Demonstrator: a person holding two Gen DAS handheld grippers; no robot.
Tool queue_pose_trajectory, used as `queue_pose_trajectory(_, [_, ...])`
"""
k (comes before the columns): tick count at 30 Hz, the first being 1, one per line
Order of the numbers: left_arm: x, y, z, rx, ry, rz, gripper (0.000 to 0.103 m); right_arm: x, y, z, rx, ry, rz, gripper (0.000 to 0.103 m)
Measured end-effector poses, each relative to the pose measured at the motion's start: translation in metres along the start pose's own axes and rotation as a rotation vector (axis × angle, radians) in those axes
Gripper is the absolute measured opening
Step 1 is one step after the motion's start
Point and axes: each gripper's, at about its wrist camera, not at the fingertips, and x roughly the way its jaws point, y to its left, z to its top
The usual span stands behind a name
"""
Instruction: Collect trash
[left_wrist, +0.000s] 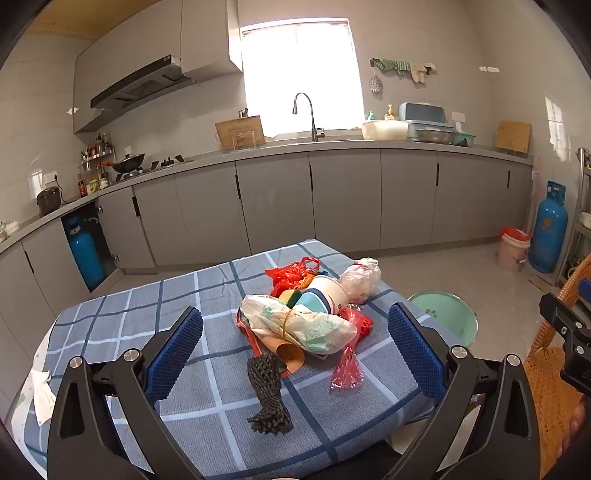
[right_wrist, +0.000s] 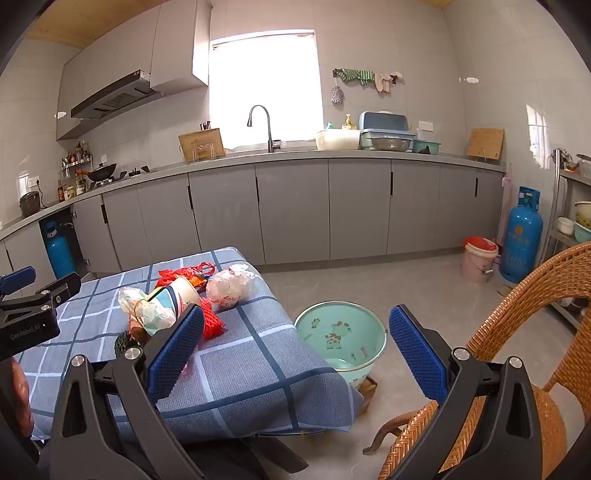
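A grey kitchen counter (left_wrist: 332, 147) with cabinets runs along the back wall under a bright window, with a faucet (left_wrist: 308, 114) at its middle and a wok (left_wrist: 127, 162) at the left end. In front stands a table (left_wrist: 177, 306) under a blue checked cloth. A wicker chair (right_wrist: 535, 332) stands at the right, and a blue gas cylinder (right_wrist: 522, 236) by the far right wall next to a pink bucket (right_wrist: 478, 260). On the floor just beside the table's right edge sits a mint-green pail (right_wrist: 343, 332) with a cartoon animal printed inside. The trash lies in a heap on the table's far half: a pale plastic bag (left_wrist: 295, 325) tied with a rubber band, a red bag (left_wrist: 291, 273) behind it, a paper cup (left_wrist: 325, 295) lying on its side, a knotted clear bag (left_wrist: 360, 278) at the right, red net (left_wrist: 360, 321) and a clear red wrapper (left_wrist: 347, 369) at the near right, and a black mesh piece (left_wrist: 267, 391) nearest the camera. A white tissue (left_wrist: 42, 391) lies at the table's left edge. The left gripper (left_wrist: 295, 350) hovers over the table with its jaws wide open, the heap ahead between its blue pads, touching nothing. The right gripper (right_wrist: 295, 350) hangs over the table's right corner, jaws wide open and empty, the pail seen between them.
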Motion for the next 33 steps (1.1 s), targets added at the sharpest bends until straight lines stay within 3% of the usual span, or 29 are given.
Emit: queue_pose_trajectory(33, [0.0004, 0.0029, 0.0012, 0.010, -0.007, 0.009, 0.099, 0.0041, 0.0006, -0.0076, 0.007, 0.003, 0.000, 0.098])
